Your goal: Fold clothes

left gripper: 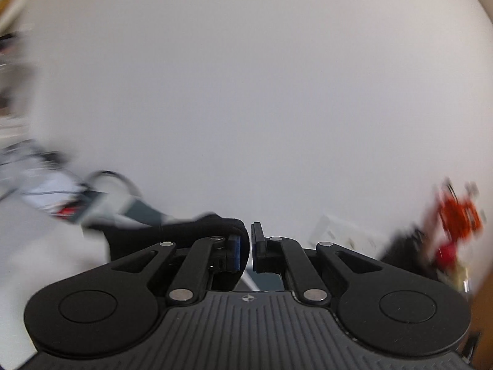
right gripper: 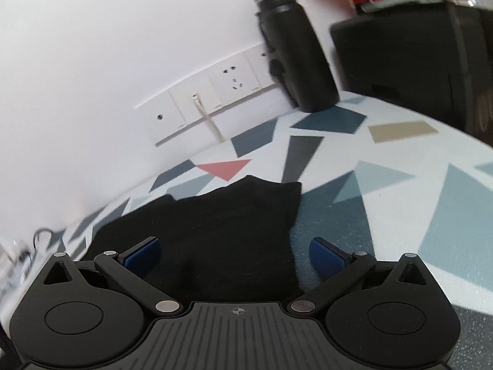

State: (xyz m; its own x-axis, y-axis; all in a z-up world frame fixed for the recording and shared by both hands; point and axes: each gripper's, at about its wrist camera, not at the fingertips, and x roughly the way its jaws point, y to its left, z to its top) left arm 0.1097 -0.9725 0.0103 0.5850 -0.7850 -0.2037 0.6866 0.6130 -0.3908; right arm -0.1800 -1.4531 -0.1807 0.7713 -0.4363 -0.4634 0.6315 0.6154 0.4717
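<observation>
A white wall (left gripper: 246,92) fills most of my left wrist view; my right wrist view shows a tabletop covered in a cloth with geometric patches (right gripper: 400,185) — blue, grey, tan and one red triangle.

The black garment (right gripper: 215,225) lies flat on that cloth, directly ahead of my right gripper (right gripper: 235,254). Its fingers stand wide apart, the left blue pad (right gripper: 143,254) over the fabric, the right pad past the garment's edge, over the cloth.

My left gripper (left gripper: 250,246) is drawn nearly shut, a fold of the black fabric pinched between its pads and draping away to the left.

Beyond the garment, a black bottle (right gripper: 292,55) stands at the wall, beside a row of white wall sockets (right gripper: 209,101) and a black box (right gripper: 416,61). The edges of the left view are motion-blurred — I cannot identify the orange object there.
</observation>
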